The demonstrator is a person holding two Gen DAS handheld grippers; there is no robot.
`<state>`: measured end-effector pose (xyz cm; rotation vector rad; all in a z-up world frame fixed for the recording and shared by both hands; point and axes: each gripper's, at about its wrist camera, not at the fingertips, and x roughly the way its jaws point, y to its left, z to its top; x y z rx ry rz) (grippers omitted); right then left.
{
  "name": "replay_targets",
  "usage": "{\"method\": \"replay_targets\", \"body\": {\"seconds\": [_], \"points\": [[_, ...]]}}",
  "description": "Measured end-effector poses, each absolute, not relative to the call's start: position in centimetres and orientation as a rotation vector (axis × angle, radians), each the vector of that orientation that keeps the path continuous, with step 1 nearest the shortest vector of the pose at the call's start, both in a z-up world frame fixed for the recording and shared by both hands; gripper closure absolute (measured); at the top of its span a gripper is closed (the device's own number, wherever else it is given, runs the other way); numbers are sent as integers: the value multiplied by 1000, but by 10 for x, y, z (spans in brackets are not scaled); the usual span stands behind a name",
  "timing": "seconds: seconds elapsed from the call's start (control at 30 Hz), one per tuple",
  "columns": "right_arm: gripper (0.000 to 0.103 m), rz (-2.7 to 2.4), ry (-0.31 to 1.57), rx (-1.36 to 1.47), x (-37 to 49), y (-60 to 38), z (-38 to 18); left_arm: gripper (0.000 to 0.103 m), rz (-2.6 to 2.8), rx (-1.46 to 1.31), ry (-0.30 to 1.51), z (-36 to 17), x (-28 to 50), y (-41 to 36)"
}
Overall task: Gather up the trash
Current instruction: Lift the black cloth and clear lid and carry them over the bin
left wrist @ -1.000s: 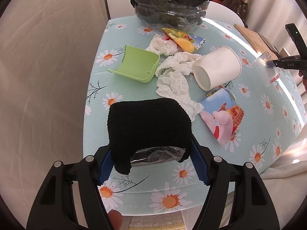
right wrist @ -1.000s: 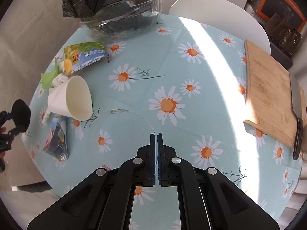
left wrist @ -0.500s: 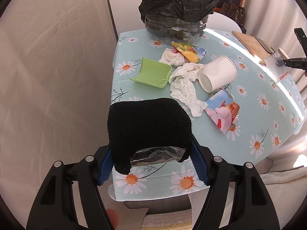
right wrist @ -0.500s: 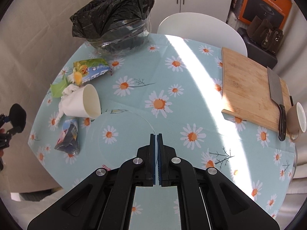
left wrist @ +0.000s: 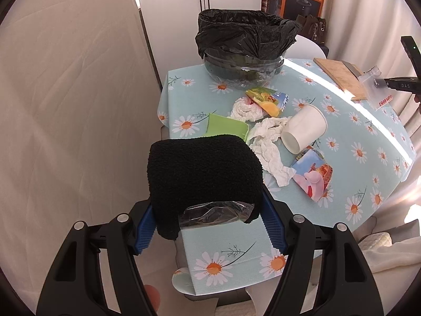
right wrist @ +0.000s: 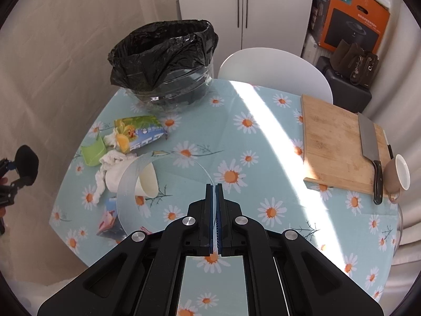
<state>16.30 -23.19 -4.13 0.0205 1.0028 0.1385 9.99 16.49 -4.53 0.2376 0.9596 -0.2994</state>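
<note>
A wooden cutting board (right wrist: 339,147) lies on the right part of the bench (right wrist: 236,142), which wears a pale blue cloth printed with daisies; a cleaver (right wrist: 369,151) rests along the board's right edge, its black handle past the near edge; a brown cup (right wrist: 397,177) lies tipped just beside that handle; a white chair (right wrist: 273,72) stands behind the bench; an orange carton (right wrist: 354,23) and a brown bag (right wrist: 355,64) sit beyond, near white cupboard doors (right wrist: 242,8).
</note>
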Motion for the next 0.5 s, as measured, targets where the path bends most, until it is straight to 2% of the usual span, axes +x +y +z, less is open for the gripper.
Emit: {"method": "replay_targets", "body": {"seconds": [0.5], "points": [[101,40,887,83,192,-207,2,33,-452,355,875,-16,180,165]]}}
